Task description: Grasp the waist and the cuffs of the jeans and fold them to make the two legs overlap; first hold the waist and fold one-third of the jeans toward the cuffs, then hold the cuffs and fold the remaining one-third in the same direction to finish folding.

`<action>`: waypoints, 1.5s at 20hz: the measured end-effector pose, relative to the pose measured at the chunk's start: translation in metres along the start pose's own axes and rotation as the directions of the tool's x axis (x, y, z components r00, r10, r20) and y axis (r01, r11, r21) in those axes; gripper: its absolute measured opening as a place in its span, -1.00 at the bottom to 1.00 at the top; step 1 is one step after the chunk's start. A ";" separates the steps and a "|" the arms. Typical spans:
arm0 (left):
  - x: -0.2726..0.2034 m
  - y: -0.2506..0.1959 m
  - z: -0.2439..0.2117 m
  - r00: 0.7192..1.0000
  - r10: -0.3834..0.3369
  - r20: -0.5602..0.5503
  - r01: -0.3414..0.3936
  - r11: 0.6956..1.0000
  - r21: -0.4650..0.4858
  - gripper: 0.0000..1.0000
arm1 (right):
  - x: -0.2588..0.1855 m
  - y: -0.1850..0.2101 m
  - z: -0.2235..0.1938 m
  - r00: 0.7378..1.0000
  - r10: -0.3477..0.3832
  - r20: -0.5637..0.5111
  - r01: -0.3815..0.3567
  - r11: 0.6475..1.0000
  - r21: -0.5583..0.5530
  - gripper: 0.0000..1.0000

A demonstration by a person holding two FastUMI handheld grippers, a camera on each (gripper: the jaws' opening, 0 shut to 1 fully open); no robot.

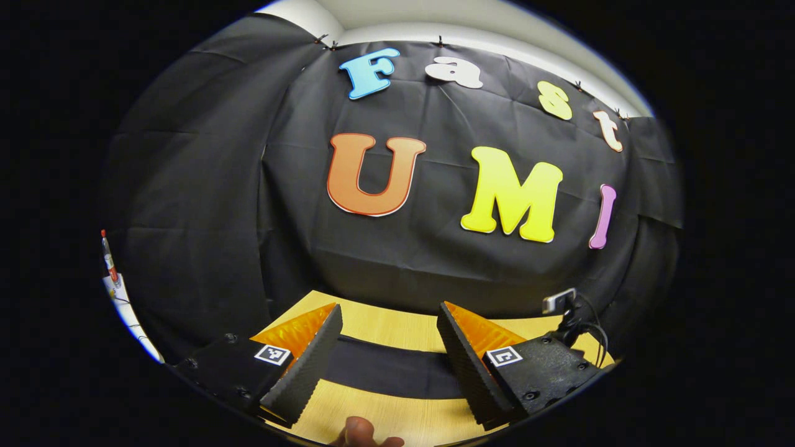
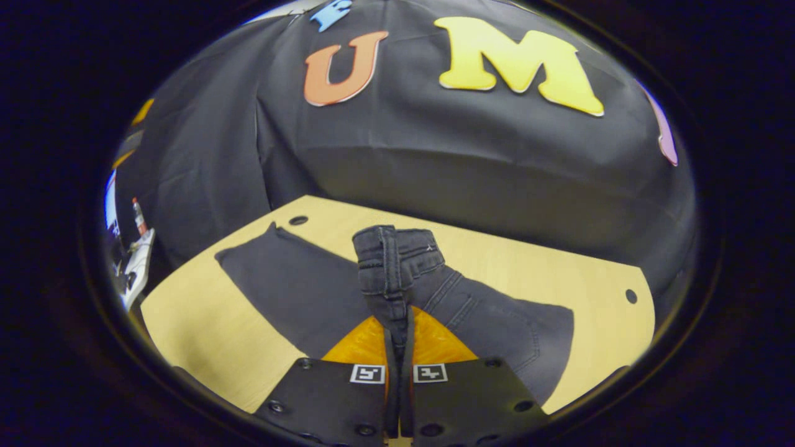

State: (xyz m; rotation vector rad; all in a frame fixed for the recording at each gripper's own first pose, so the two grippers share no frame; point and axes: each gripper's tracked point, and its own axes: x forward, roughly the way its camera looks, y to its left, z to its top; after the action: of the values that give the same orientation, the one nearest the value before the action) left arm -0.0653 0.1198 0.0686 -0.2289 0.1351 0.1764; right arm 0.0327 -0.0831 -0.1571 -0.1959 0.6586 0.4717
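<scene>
**Right gripper view: waist of the jeans pinched and lifted**

Right gripper view shows the right tool (image 2: pixel 398 338) closed tight, its two fingers pressed together on a bunched fold of the jeans (image 2: pixel 397 273) at the waist. The waistband stands up above the fingertips, with its stitched seams and belt loop facing the camera. The rest of the dark garment lies flat on the bench (image 2: pixel 205 335): one part spreads to the left toward a corner near a small hole in the benchtop, the other, with a pocket seam, spreads to the right and down.

Left gripper view shows the left tool (image 1: pixel 390 323) wide open, holding nothing. A dark strip of the jeans (image 1: pixel 391 369) lies across the bench (image 1: pixel 385 413) between and beyond its two fingers, not touched by either. A person's fingertip (image 1: pixel 360 431) shows at the bottom edge. A small camera on a stand (image 1: pixel 562 304) with a cable stands at the bench's far right, just beyond the right-hand finger.

No containers are visible on the bench.
</scene>
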 end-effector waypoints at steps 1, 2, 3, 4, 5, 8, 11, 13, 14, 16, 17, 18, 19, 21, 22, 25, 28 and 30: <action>-0.001 0.003 0.000 1.000 0.004 0.002 -0.004 1.000 -0.008 0.96 | 0.003 0.004 -0.004 1.000 0.003 -0.017 -0.004 1.000 -0.002 -0.96; 0.000 0.004 0.000 1.000 0.007 0.003 -0.006 1.000 -0.014 0.96 | 0.004 0.005 -0.007 0.999 0.009 -0.033 -0.009 1.000 -0.005 -0.96; 0.000 0.006 0.000 1.000 0.012 0.002 -0.012 1.000 -0.017 0.96 | 0.004 0.004 -0.007 0.999 0.010 -0.042 -0.011 1.000 -0.009 -0.96; 0.001 0.007 -0.001 1.000 0.014 0.002 -0.014 1.000 -0.021 0.96 | 0.003 0.005 -0.005 0.999 0.011 -0.046 -0.012 1.000 -0.014 -0.96; 0.001 0.007 -0.001 1.000 0.015 0.002 -0.015 1.000 -0.025 0.96 | 0.003 0.005 -0.004 0.999 0.016 -0.047 -0.017 1.000 -0.014 -0.96; 0.003 0.008 -0.003 1.000 0.015 0.001 -0.015 0.999 -0.033 0.96 | 0.003 0.010 -0.010 0.988 0.132 -0.082 -0.128 0.990 0.058 -0.76; 0.005 0.013 -0.008 1.000 0.017 -0.006 -0.017 0.999 -0.038 0.96 | 0.003 0.005 -0.008 0.989 0.135 -0.061 -0.130 0.987 0.091 0.25; 0.007 0.016 -0.014 1.000 0.017 -0.014 -0.018 0.998 -0.062 0.96 | -0.008 -0.004 0.014 0.995 0.099 0.002 -0.099 0.992 0.080 0.92; 0.009 0.020 -0.018 1.000 0.017 -0.022 -0.019 0.996 -0.085 0.96 | -0.014 -0.010 0.026 0.996 0.075 0.041 -0.078 0.994 0.076 0.92; 0.016 0.030 -0.035 0.998 0.024 -0.057 -0.032 0.987 -0.158 0.96 | -0.026 -0.021 0.058 0.991 0.028 0.128 -0.038 0.997 0.070 1.00; 0.020 0.036 -0.045 0.996 0.035 -0.077 -0.049 0.979 -0.200 0.96 | -0.033 -0.024 0.070 0.988 0.023 0.151 -0.034 0.997 0.068 1.00; 0.027 0.043 -0.058 0.994 0.042 -0.105 -0.067 0.966 -0.248 0.98 | -0.042 -0.029 0.080 0.984 0.012 0.176 -0.024 0.998 0.065 0.92; 0.032 0.049 -0.072 0.990 0.038 -0.139 -0.080 0.949 -0.305 0.96 | -0.051 -0.036 0.095 0.978 -0.001 0.209 -0.013 0.998 0.065 0.99; 0.044 0.061 -0.105 0.974 0.027 -0.225 -0.123 0.895 -0.428 0.96 | -0.069 -0.052 0.126 0.958 -0.042 0.285 0.023 0.997 0.072 1.00; 0.046 0.067 -0.120 0.963 0.015 -0.269 -0.148 0.865 -0.480 0.98 | -0.077 -0.061 0.138 0.948 -0.064 0.312 0.042 0.996 0.077 0.99; 0.060 0.082 -0.155 0.939 -0.007 -0.345 -0.222 0.753 -0.620 0.98 | -0.105 -0.084 0.169 0.918 -0.125 0.377 0.094 0.991 0.100 0.95; 0.081 0.103 -0.189 0.909 -0.004 -0.417 -0.324 0.622 -0.712 0.99 | -0.142 -0.104 0.202 0.876 -0.167 0.453 0.122 0.984 0.127 0.99; 0.089 0.111 -0.205 0.887 -0.003 -0.462 -0.381 0.561 -0.735 0.99 | -0.164 -0.114 0.216 0.856 -0.192 0.480 0.141 0.980 0.141 1.00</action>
State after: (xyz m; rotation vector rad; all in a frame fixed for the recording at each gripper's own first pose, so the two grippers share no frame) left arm -0.0226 0.1916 -0.1666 -1.2113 0.5164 0.4131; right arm 0.0919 -0.1725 0.1171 -0.0303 0.1580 0.2997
